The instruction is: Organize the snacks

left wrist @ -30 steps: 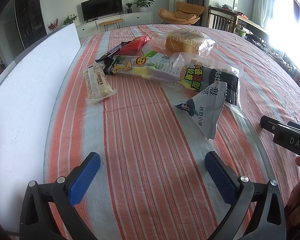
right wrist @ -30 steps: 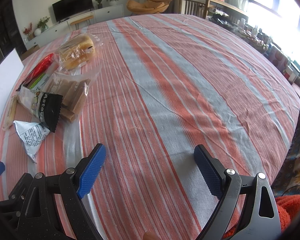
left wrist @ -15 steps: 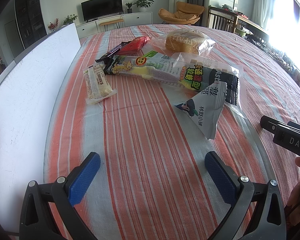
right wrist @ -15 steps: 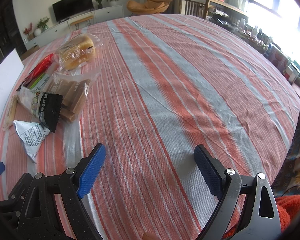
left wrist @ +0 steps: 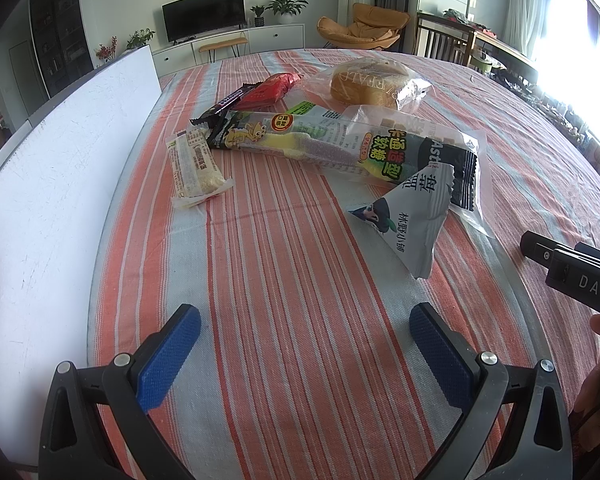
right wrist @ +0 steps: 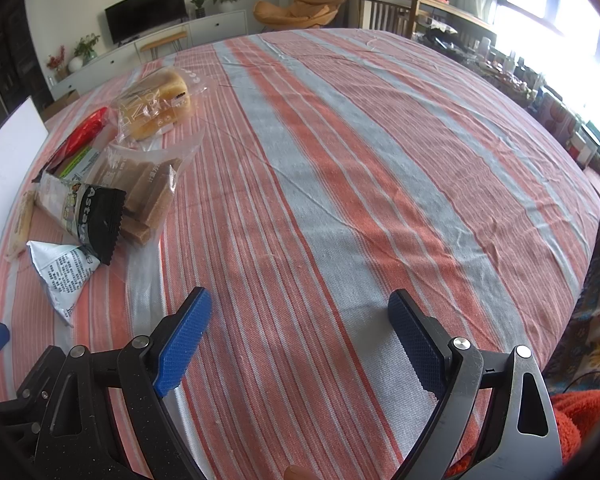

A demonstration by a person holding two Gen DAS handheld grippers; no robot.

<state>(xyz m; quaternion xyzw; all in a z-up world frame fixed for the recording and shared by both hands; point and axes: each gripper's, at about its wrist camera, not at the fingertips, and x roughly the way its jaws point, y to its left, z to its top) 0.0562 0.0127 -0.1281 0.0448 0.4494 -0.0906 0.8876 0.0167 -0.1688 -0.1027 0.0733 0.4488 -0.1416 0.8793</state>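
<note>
Both tongs, left and right, gape wide open holding nothing over the striped table, snacks piled by its left edge.

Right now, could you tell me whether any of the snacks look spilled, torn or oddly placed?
Nothing looks spilled or torn. The snacks lie in a loose overlapping heap: the long gummy candy pack lies across the clear wafer bag, and the grey triangular pouch overlaps its end. The bread bag sits apart.

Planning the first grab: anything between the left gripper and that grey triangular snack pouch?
Nothing visible. The left gripper is open over bare striped tablecloth, and only cloth lies between it and the grey pouch. The pouch's far corner overlaps the black wrapper.
</note>
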